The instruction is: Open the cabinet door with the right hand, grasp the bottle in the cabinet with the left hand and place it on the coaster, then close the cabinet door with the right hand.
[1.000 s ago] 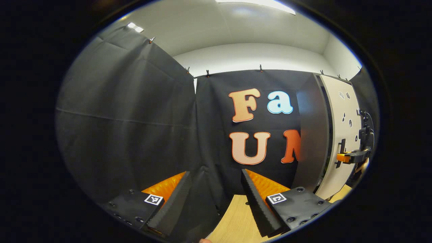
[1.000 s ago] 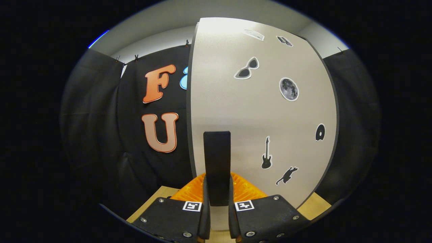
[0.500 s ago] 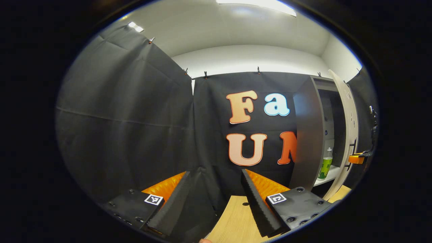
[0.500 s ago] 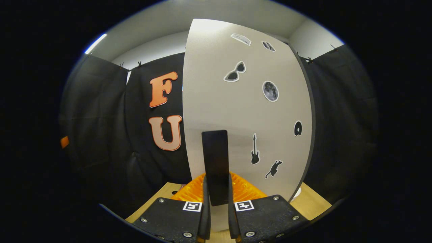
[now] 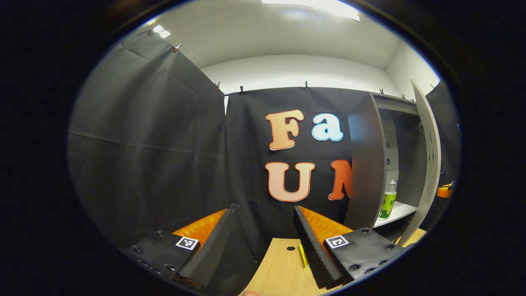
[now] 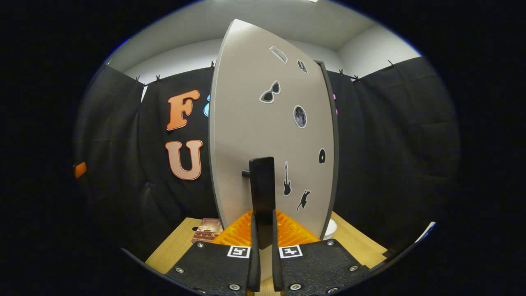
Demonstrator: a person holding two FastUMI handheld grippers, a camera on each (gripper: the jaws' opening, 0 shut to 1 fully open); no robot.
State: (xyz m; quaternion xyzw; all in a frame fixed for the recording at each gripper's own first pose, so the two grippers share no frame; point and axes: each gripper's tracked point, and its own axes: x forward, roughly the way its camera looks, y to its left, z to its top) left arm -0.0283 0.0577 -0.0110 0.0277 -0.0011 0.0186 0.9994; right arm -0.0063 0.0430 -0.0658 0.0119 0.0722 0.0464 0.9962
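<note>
In the left gripper view the grey cabinet (image 5: 363, 164) stands at the right with its door (image 5: 429, 164) swung wide. A green bottle (image 5: 387, 201) with a white cap stands on the white shelf (image 5: 400, 211) inside. My left gripper (image 5: 263, 238) hangs open and empty over the wooden table, far left of the cabinet. In the right gripper view my right gripper (image 6: 263, 246) is shut on the door's black handle (image 6: 262, 193). The beige door (image 6: 263, 131) with black stickers fills the middle.
The wooden table (image 5: 283, 267) has a small hole and a yellow strip near my left fingers. In the right gripper view a brown box (image 6: 206, 230) lies left of the door and a white round object (image 6: 330, 228) sits partly hidden behind its lower right edge.
The door has swung from nearly shut to wide open, pulled by my right gripper on the handle. The bottle and shelf came into view. My left gripper stayed open.
</note>
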